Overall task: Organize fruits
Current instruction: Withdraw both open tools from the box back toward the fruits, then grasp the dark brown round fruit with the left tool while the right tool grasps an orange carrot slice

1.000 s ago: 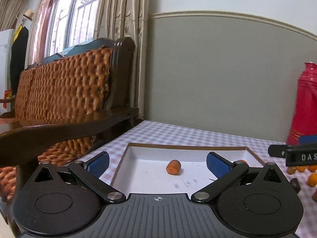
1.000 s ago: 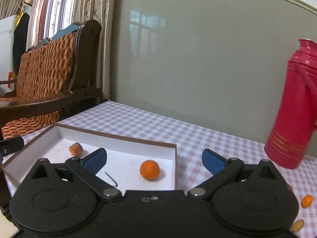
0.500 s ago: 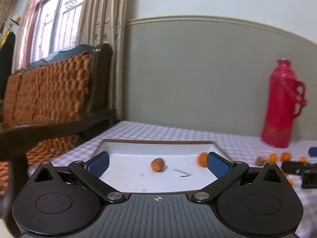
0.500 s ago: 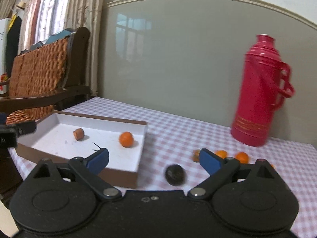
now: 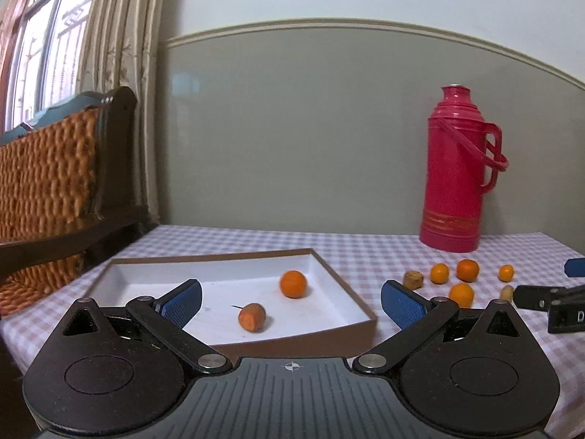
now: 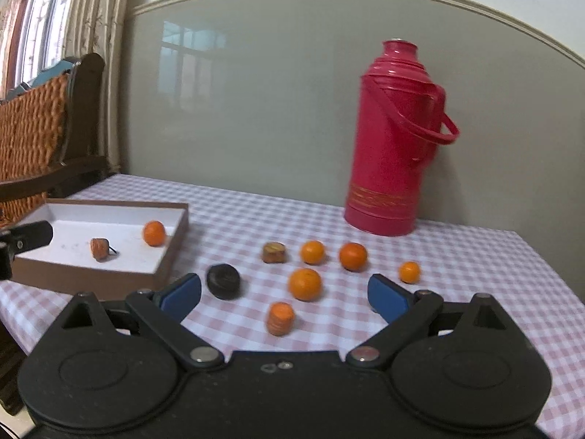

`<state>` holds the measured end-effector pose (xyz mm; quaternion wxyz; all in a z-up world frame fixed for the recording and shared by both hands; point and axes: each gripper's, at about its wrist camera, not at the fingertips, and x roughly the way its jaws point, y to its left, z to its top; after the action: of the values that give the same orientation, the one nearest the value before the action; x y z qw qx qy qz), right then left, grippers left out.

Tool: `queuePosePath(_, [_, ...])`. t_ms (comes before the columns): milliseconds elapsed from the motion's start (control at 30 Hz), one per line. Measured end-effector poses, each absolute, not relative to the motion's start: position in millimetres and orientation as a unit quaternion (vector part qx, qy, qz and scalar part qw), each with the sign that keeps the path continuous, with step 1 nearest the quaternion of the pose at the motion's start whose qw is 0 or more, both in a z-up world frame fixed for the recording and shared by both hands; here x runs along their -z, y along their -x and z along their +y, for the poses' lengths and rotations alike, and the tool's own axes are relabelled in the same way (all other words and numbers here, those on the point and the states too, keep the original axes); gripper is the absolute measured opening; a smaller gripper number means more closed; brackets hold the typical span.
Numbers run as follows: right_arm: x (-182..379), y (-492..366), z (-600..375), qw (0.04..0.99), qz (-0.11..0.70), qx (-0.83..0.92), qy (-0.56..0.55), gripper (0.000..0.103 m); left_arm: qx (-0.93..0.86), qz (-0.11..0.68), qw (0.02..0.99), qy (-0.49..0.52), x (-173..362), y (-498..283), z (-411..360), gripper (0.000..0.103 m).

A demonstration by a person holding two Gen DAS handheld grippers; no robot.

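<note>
we see a table (image 6: 234, 216) under a pink-and-white checked cloth, pushed against a grey-green panelled wall with a pale moulding along its top. at the upper left of both views hang beige curtains beside a window, and below them stands a dark wooden chair (image 5: 55, 179) with an orange woven back. a tall red thermos (image 6: 393, 139) stands upright at the back of the table, right of centre.

in the right wrist view we count one shallow brown box (image 6: 172, 252) with a white floor at the left, holding two pieces: one round orange (image 6: 154, 233) and one stubby carrot-coloured piece (image 6: 99, 248) with a thin stem. loose on the cloth lie four more round oranges (image 6: 305, 284), one brown lump (image 6: 274, 252), one dark disc (image 6: 223, 281) and one ridged orange stub (image 6: 280, 318) in the lower centre. the stub stands on end, its long axis roughly upright; the stemmed piece in the box lies on its side, its stem pointing to the right of the frame.

our right gripper (image 6: 285, 292) hovers over the loose fruit with its blue pads spread wide; after closing a touch, nothing is clamped between them. our left gripper (image 5: 292, 301) also stands wide apart, empty, over the near edge of the box.
</note>
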<state>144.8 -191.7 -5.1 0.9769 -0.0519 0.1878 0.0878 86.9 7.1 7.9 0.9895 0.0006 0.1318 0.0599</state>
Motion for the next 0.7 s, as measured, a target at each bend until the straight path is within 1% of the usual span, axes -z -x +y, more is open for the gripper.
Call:
queuePosePath(433, [17.7,-147.3,-204.9,0.974,0.201,-0.072,0.082,0.091,-0.026,0.145,0.989,-0.003,0.8,-97.8,-20.6,0.103])
queuePosePath(700, [20.7,-148.5,-222.9,0.975,0.207,-0.051,0.07,0.091,-0.008,0.15,0.989,-0.011,6.1,-105.4,-42.0,0.103])
